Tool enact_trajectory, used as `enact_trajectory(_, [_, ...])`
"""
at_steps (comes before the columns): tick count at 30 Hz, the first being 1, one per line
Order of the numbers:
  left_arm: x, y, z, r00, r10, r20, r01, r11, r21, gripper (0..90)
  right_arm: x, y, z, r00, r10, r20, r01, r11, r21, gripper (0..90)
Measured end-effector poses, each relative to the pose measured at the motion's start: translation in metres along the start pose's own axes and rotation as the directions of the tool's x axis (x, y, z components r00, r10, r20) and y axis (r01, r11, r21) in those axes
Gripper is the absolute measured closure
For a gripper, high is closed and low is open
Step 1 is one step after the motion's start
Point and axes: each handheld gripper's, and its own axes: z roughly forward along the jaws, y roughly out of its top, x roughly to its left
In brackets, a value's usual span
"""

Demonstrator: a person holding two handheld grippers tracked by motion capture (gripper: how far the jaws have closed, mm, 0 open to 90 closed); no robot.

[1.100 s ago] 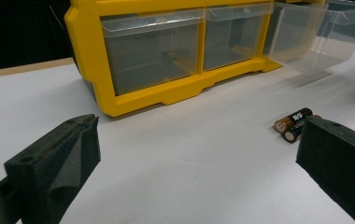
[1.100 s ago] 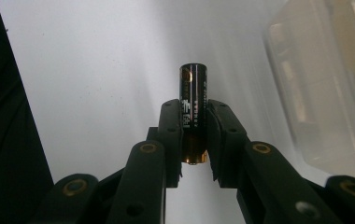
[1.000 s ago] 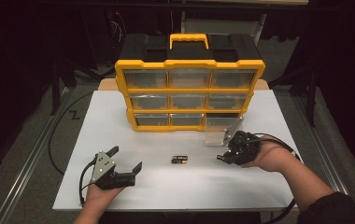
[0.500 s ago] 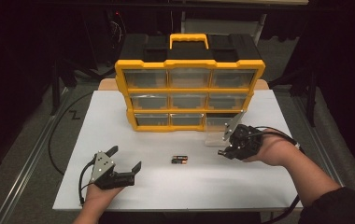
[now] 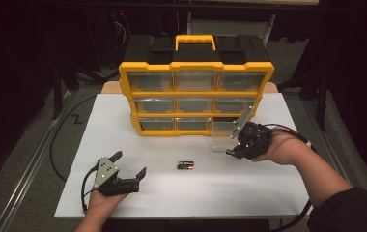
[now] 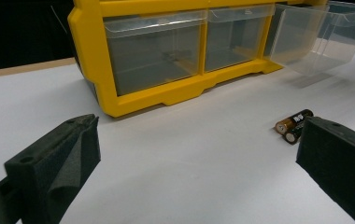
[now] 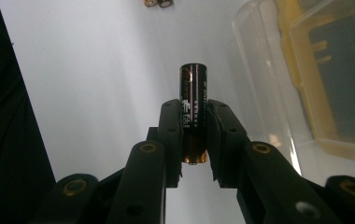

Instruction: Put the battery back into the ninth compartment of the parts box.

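My right gripper is shut on a black and copper battery, which sticks out past the jaws, and it hovers beside a clear drawer pulled out of the organizer. In the right gripper view the drawer lies just right of the held battery. Two more batteries lie side by side on the white table. My left gripper rests open at the front left with nothing between its jaws. From the left gripper view, the batteries lie ahead to the right.
A yellow organizer with several clear drawers and a top handle stands at the back of the table. Its bottom right slot is open. Cables trail from both grippers. The table's front edge runs close to both hands.
My right gripper has lifted with the battery and moved a little toward the pulled-out drawer. The left gripper and the two loose batteries have stayed put.
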Motion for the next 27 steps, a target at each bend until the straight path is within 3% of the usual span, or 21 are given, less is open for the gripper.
enact_trajectory(27, [0.000, 0.000, -0.001, 1.0000, -0.002, 0.007, 0.002, 1.0000, 0.000, 0.3, -0.019, 0.028, -0.007, 0.9994, -0.010, 0.033, 0.010, 1.000, 0.020, 78.8])
